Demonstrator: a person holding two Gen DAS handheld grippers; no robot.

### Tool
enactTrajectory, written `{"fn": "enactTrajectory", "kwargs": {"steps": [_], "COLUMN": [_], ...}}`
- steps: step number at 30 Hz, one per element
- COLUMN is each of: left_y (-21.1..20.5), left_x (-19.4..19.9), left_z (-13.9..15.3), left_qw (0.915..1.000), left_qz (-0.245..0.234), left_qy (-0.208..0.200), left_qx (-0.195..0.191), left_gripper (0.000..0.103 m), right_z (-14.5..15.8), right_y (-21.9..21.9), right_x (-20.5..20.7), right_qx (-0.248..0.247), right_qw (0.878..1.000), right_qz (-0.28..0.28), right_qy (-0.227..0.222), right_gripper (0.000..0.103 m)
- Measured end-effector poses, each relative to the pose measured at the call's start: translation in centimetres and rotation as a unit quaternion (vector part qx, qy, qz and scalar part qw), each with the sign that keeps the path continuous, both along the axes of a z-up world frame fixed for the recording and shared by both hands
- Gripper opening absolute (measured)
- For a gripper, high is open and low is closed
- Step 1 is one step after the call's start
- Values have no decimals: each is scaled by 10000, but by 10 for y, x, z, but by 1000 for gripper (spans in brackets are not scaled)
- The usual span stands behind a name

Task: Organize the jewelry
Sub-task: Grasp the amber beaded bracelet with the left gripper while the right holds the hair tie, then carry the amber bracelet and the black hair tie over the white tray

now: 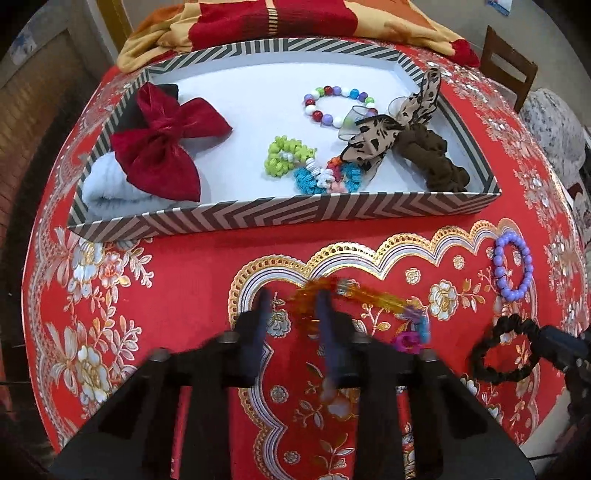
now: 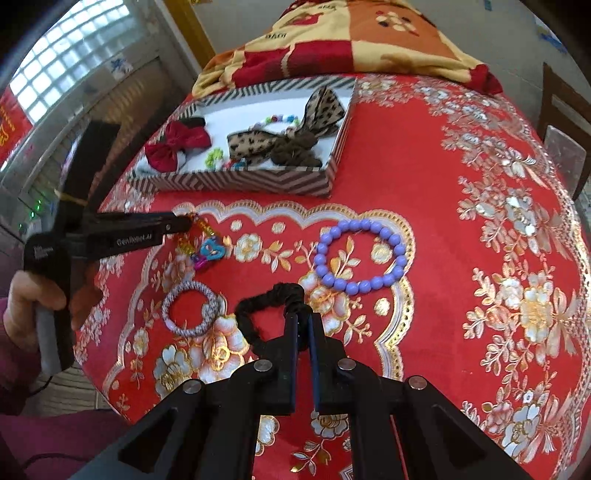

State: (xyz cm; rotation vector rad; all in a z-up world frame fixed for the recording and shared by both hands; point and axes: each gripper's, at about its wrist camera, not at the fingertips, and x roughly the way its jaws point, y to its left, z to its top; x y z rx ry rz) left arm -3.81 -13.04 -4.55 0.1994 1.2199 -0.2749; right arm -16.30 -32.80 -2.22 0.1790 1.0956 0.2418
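Note:
My left gripper is open above the red cloth, its fingers blurred, around one end of an orange and multicoloured plastic bracelet. From the right wrist view the left gripper meets that bracelet. My right gripper is shut on a black scrunchie, which also shows in the left wrist view. A purple bead bracelet and a grey hair tie lie on the cloth. The striped tray holds bows, scrunchies and bead bracelets.
A red velvet bow, a leopard bow, a brown scrunchie and a colourful bead bracelet fill the tray. A folded blanket lies behind it. A wooden chair stands at the far right.

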Motion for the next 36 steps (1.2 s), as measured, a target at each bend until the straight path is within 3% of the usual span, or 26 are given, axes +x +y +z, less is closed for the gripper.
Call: {"fn": "enactTrajectory", "kwargs": {"steps": [2,5,15,22,24,28,33,36], "left_y": [2,7,15,25,26,29,31,31], "left_x": [0,-1,-7,-11,-11,-13,-15,-15], "left_z": [1,7,53,80,85,87,90,91], "left_qw": [9999,9991,9963,9955,9949,9943,9940,9938], "left_qz": [-1,69,235,321,367,445,485,518], "left_qy": [80,207,-23,-293,-373,-383,-387,-391], "left_qx": [-99,-362,-822,-843,-867,-896,-905,-903], "left_gripper": [8,8,8,8,8,8,8,8], "right_z": [5,13,41,54,49,22,-12,-20], "right_y": [0,0,3,2,2,5,-16,-26], "right_x": [0,3,12,18,19,16,5,1], "right_qx": [31,25,64,79,68,-545,-518,-395], "right_qw": [10000,9999,9985,9971,9973,9969,9984,9990], "right_qz": [-6,27,194,362,491,513,193,31], "right_qy": [-57,-143,-512,-661,-533,-226,145,186], "right_gripper": [5,5,5,5,5,6,8,16]}}
